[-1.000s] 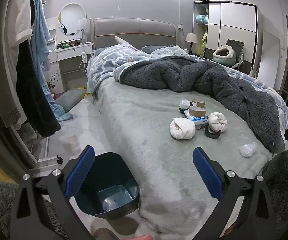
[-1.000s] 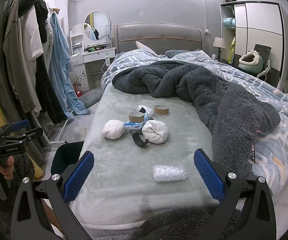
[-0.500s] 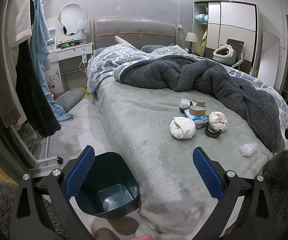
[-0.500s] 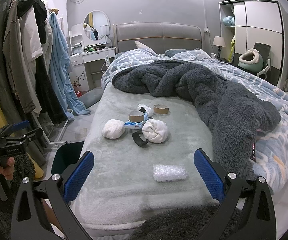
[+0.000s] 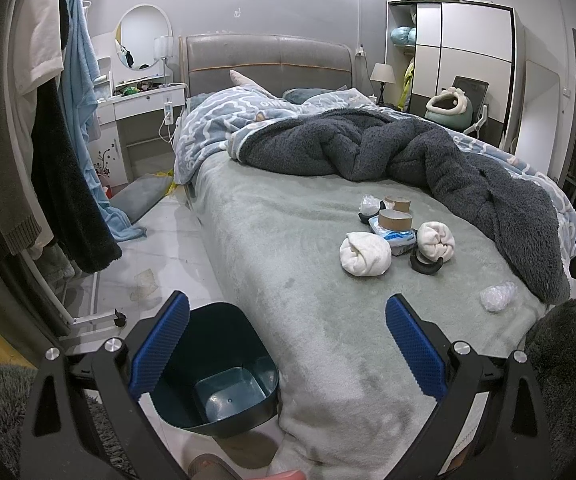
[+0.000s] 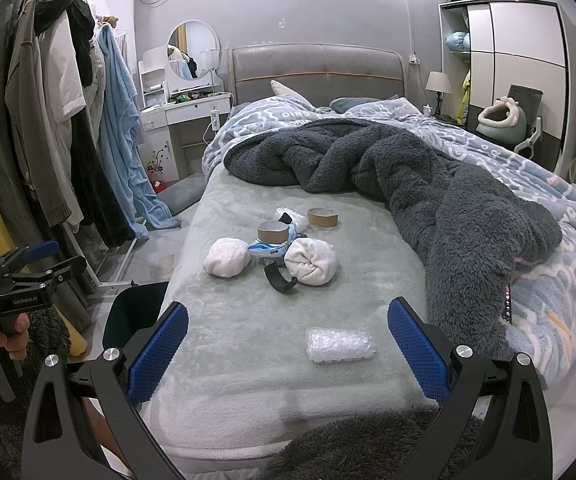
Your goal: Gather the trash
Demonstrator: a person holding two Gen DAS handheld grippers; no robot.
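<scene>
Nothing shifts since a second ago | both grippers, left gripper and right gripper, jaws wide, empty | trash on bed uncollected; bin empty.

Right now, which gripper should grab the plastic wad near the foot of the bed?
Right gripper: open, with the plastic wad lying just ahead between its fingers. For the left gripper, it lies far right.

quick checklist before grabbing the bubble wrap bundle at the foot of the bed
1. Right hand-held gripper open and empty: ok.
2. Bubble wrap bundle lies alone on the bed sheet, nothing on it: ok.
3. Bundle sits between the fingers' line, slightly right of centre: ok.
4. Trash bin on the floor beside the bed, open, nothing inside: ok.
5. Left hand-held gripper open, empty: ok.
6. Bundle's stiffness: cannot tell.
</scene>
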